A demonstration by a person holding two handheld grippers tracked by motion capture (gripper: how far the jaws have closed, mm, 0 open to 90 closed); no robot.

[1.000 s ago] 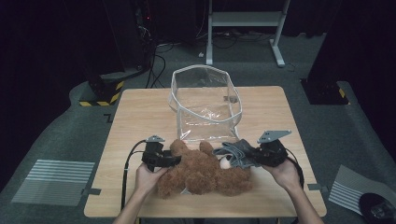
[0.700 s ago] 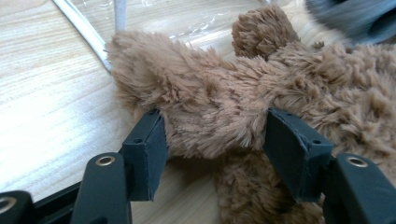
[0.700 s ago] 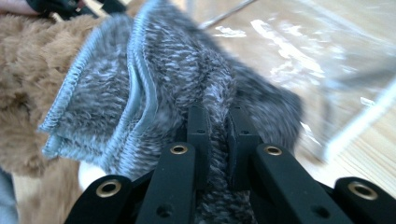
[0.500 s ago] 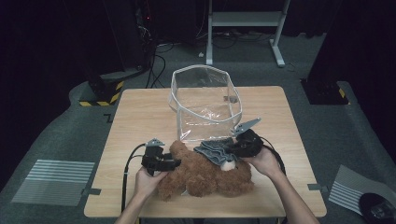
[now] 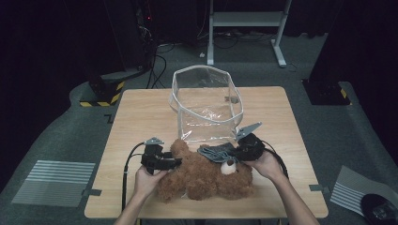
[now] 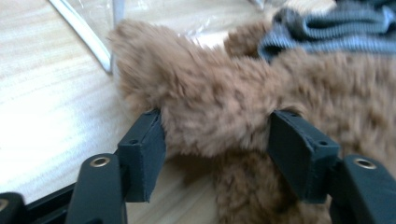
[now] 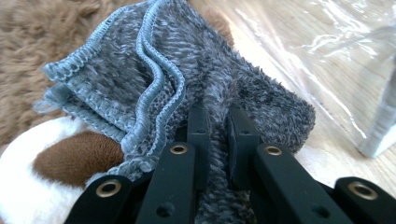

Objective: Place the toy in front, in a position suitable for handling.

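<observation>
On the counter (image 5: 141,117), left tongs (image 6: 212,140), just opening, clasped the bear (image 5: 206,176); right tongs (image 7: 217,123) pinched a cloth (image 7: 154,79).

Clear plastic bag (image 5: 206,105) upright on wooden table (image 5: 141,117).

Light wooden counter (image 5: 141,117) on grey carpeted floor (image 5: 70,140) carries a clear plastic bag (image 5: 206,105) standing open at its middle-far part and a brown teddy bear (image 5: 206,176) lying near the front edge, just beside the bag.
</observation>
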